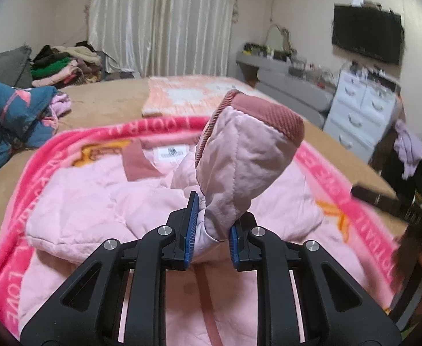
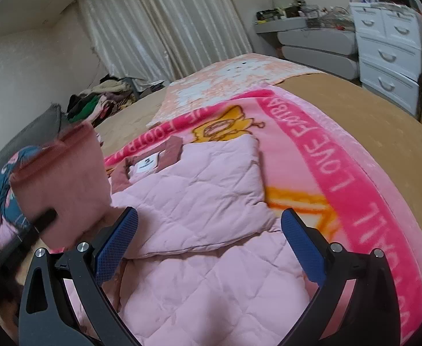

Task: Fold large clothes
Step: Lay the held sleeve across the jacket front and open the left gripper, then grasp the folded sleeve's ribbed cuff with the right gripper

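Observation:
A pink quilted jacket (image 1: 95,201) lies spread on a bright pink blanket (image 1: 320,158) on the bed. Its dark pink collar and white label face the far side. My left gripper (image 1: 213,216) is shut on one sleeve (image 1: 248,155), which stands up above the jacket with its dark pink ribbed cuff (image 1: 268,109) on top. In the right wrist view, that raised sleeve (image 2: 64,178) is a blurred shape at the left. My right gripper (image 2: 209,212) hangs open over the jacket (image 2: 199,201), where one folded-in part lies flat. Nothing is between its fingers.
A tan bed cover (image 1: 110,101) lies under the blanket, with a folded peach blanket (image 1: 188,95) beyond it. A crumpled blue garment (image 1: 9,115) and a pile of clothes (image 1: 64,66) sit at the far left. White drawers (image 1: 361,109) and a grey dresser stand to the right.

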Action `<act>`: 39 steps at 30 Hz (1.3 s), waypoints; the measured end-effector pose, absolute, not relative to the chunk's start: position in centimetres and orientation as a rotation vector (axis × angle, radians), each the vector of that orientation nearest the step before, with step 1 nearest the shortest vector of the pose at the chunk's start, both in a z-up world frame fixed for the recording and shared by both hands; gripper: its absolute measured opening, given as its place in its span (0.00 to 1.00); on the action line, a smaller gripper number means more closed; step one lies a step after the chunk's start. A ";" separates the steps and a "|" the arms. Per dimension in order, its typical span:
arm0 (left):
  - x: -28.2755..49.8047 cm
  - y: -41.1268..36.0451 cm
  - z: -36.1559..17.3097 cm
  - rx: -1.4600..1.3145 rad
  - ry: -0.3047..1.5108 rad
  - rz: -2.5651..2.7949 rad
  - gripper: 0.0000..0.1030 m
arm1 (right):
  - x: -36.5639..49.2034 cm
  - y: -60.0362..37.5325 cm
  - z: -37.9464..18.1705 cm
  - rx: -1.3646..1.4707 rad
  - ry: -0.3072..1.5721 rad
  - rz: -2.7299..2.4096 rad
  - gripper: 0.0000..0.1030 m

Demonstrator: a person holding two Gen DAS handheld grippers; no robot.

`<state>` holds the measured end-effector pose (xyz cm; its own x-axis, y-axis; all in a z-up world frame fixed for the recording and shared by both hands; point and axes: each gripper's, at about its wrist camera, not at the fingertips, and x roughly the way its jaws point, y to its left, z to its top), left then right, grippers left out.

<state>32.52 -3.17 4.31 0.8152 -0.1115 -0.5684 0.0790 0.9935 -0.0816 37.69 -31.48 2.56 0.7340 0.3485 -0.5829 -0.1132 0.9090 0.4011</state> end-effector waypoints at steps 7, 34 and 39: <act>33.2 -5.5 1.0 0.024 0.695 -0.124 0.14 | 38.2 -32.3 1.7 0.394 0.733 0.237 0.96; 29.8 0.8 0.8 -0.039 0.813 -0.067 0.91 | 38.3 -25.6 -0.6 0.359 0.876 0.434 0.96; 29.6 4.8 1.7 -0.092 0.789 0.043 0.91 | 37.8 -22.3 -2.4 0.336 0.961 0.490 0.96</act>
<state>29.59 4.82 1.68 0.7036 0.0038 -0.7105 -0.0726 0.9951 -0.0665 37.83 -22.34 -2.39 0.4775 0.5368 -0.6956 -0.2469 0.8417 0.4801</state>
